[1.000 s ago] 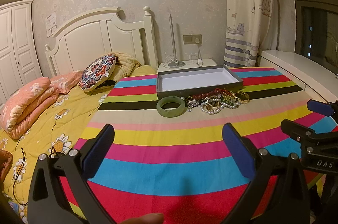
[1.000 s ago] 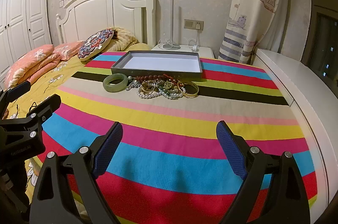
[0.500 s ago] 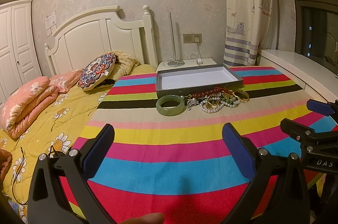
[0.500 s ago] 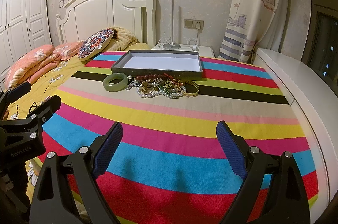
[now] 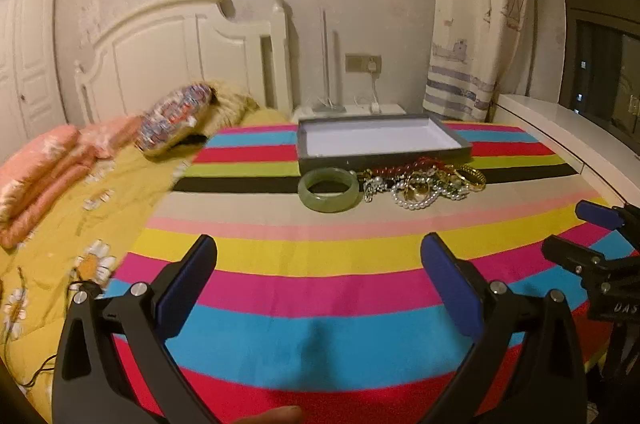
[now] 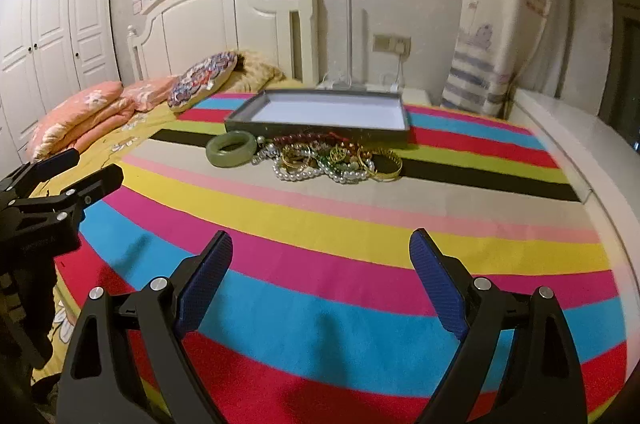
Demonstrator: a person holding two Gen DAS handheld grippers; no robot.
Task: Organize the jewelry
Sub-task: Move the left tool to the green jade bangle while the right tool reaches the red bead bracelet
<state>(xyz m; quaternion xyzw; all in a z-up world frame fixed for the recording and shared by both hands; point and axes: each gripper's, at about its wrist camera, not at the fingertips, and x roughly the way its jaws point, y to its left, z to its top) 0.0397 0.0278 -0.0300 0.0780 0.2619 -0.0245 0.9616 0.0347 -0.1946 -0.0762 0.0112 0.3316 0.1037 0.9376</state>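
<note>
Both views blurred, right gripper (image 6: 321,274) advanced nearer the jewelry pile (image 6: 326,158), left gripper (image 5: 319,276) slightly closer too

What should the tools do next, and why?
Probably move the left tool forward to the green bangle. Both tools are open and empty, the right tool too. The bangle lies apart from the tangled jewelry pile, just in front of the empty tray.
</note>
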